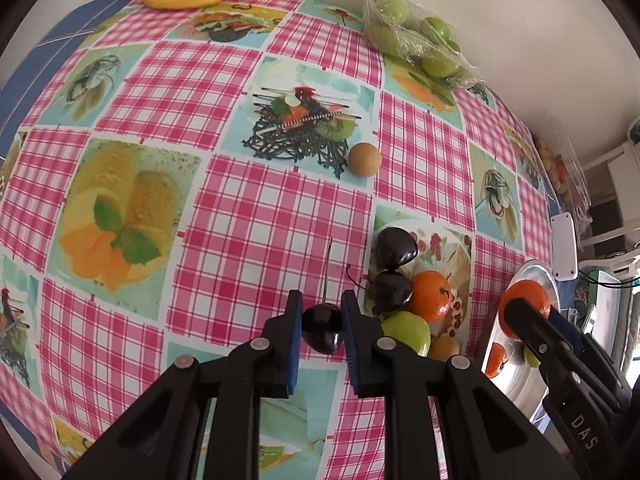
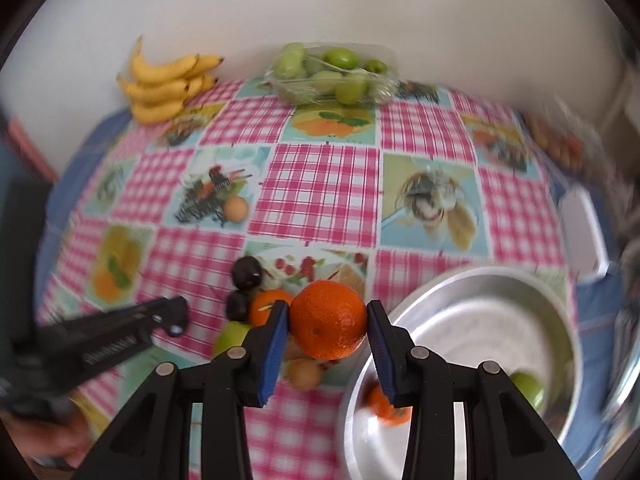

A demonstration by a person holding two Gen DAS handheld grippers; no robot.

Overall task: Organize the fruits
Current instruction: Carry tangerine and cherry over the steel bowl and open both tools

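"DAS" in pale letters on the black body of the right hand-held gripper [image 1: 536,316], left wrist view. Lettering on the left hand-held gripper [image 2: 176,322] too blurred to read.

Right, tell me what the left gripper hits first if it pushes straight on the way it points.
Probably the tablecloth: the left gripper, shut on a cherry, points steeply down at bare pink check. Depth is unclear.
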